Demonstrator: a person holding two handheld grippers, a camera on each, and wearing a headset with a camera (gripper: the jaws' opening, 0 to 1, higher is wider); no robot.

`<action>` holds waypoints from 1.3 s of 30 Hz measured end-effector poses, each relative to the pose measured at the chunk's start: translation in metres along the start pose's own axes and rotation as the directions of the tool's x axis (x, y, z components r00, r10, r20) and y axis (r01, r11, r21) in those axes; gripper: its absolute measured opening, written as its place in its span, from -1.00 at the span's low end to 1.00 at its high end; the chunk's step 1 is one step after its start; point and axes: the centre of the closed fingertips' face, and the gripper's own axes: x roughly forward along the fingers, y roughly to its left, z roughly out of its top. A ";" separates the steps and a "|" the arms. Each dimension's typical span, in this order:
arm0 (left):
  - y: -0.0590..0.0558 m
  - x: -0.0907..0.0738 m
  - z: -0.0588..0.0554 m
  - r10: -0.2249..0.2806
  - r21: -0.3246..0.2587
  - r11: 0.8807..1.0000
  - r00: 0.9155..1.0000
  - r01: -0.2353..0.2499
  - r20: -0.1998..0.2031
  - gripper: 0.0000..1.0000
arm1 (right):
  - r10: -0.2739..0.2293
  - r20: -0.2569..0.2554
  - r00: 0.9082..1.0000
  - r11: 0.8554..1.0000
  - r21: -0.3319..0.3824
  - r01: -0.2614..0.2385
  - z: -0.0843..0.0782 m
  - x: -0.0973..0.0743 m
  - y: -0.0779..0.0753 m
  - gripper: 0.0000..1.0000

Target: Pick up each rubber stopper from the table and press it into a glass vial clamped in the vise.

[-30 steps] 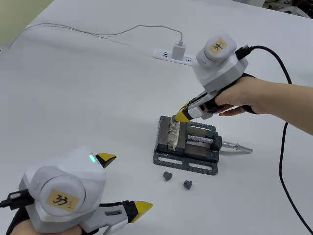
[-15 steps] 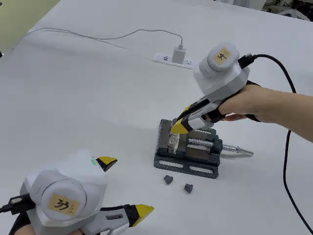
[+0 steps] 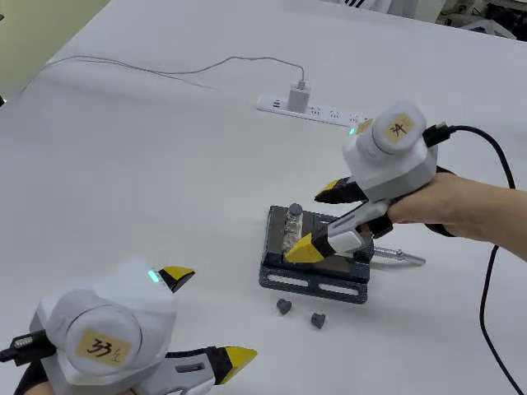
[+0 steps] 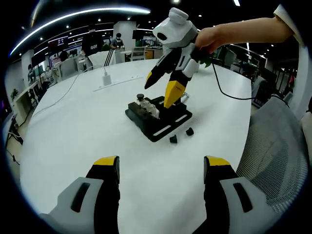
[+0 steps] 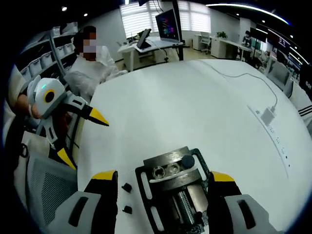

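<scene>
White worktable [image 3: 123, 164], contents as seen:

- Vise [image 3: 317, 284]: dark metal, centre-right of table, screw handle pointing to person's right. Holds a short row of glass vials [image 3: 291, 233] upright btw its clamp faces.
- Fitted stopper [image 3: 295, 210]: dark, seated on the far-end vial. Right gripper view shows 2 open vials [image 5: 158, 171] beside it.
- Loose stoppers, qty 2 [image 3: 284, 307] [image 3: 318, 319]: dark rubber, on tabletop just in front of vise, near each other, not touching.
- Right gripper [image 3: 313, 224]: held over vise, claw released and spread wide, nothing in it. Its own view has the vise lying btw the two yellow tips.
- Left gripper [image 3: 210, 317]: near-left of table, well apart from vise, claw released, empty.
- Power strip [image 3: 321, 113]: white, far side of table, w/ charger [image 3: 296, 97] plugged in and cable [image 3: 165, 66] trailing off to left.
</scene>
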 end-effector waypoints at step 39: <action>0.021 -0.023 -0.003 0.039 -0.004 0.999 0.999 -0.039 0.024 0.40 | -0.174 0.190 0.966 0.973 0.183 0.139 -0.073 -0.025 0.060 0.74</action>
